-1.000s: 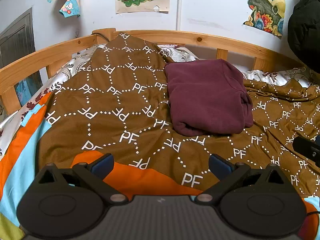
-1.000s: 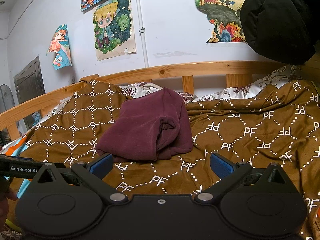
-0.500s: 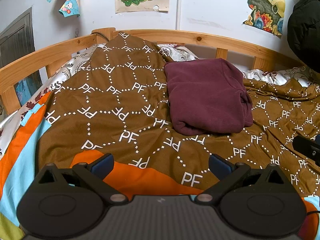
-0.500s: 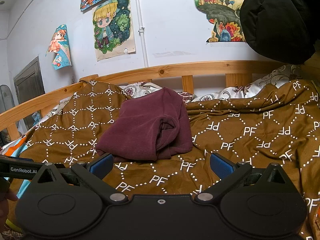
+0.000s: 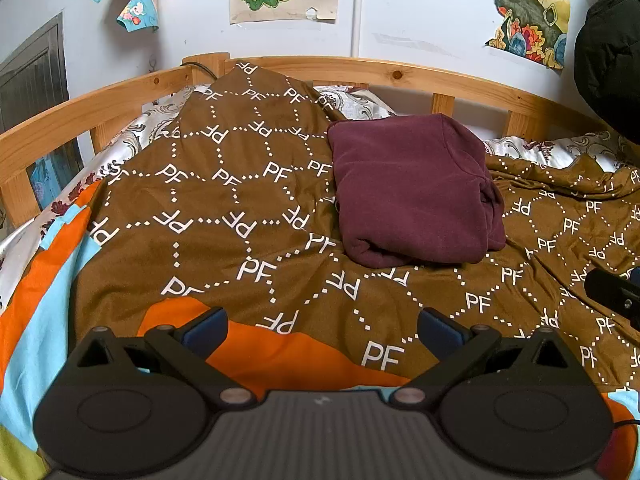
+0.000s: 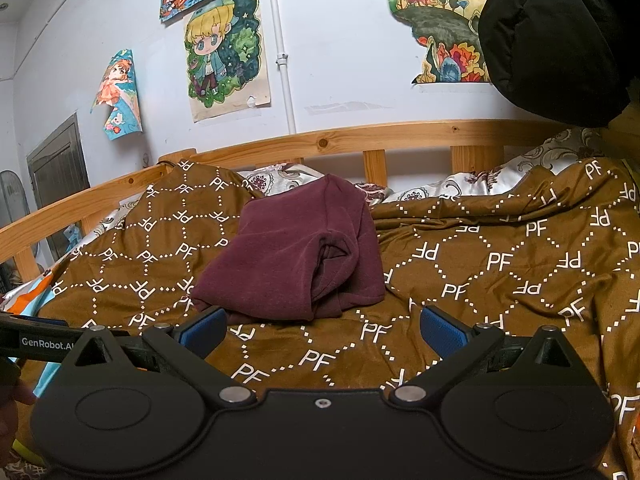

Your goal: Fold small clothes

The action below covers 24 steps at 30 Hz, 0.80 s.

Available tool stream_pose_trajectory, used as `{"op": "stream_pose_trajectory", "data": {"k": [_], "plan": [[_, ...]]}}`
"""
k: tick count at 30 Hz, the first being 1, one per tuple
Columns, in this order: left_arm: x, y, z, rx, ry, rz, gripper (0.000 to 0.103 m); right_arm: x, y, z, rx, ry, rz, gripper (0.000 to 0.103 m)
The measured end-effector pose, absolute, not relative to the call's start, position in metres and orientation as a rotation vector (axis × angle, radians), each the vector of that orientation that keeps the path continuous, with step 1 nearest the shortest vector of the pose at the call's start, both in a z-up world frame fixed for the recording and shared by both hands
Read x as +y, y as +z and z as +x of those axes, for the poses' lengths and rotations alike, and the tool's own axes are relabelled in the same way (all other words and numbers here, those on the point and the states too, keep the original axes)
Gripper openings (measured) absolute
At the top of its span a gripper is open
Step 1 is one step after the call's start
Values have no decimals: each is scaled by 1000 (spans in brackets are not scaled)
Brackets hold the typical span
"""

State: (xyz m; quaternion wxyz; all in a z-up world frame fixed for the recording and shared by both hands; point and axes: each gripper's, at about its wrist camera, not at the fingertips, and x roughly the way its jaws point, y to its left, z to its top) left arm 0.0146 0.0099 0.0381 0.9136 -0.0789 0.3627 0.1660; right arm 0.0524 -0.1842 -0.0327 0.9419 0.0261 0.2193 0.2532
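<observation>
A maroon garment (image 5: 412,188) lies folded in a compact bundle on the brown patterned bedspread (image 5: 224,208), toward the far side of the bed. It also shows in the right wrist view (image 6: 296,256), with a fold opening on its right side. My left gripper (image 5: 322,330) is open and empty, held above the bedspread short of the garment. My right gripper (image 6: 322,330) is open and empty, just short of the garment's near edge. The left gripper's body (image 6: 36,342) shows at the left edge of the right wrist view.
A wooden bed rail (image 5: 360,72) runs round the far and left sides. A black padded jacket (image 6: 560,36) hangs at the upper right. An orange and blue cloth (image 5: 280,356) lies at the near edge. Posters hang on the wall.
</observation>
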Motion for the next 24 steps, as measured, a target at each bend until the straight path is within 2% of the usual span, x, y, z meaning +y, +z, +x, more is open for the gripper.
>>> {"op": "stream_pose_trajectory", "data": {"k": [13,24], "plan": [[11,38,15,747,339,-159,102,-184,-33,53,448,516,54,102],[3,36,21,796,351,-27,102,-184,-33,52,448,515,54,102]]}}
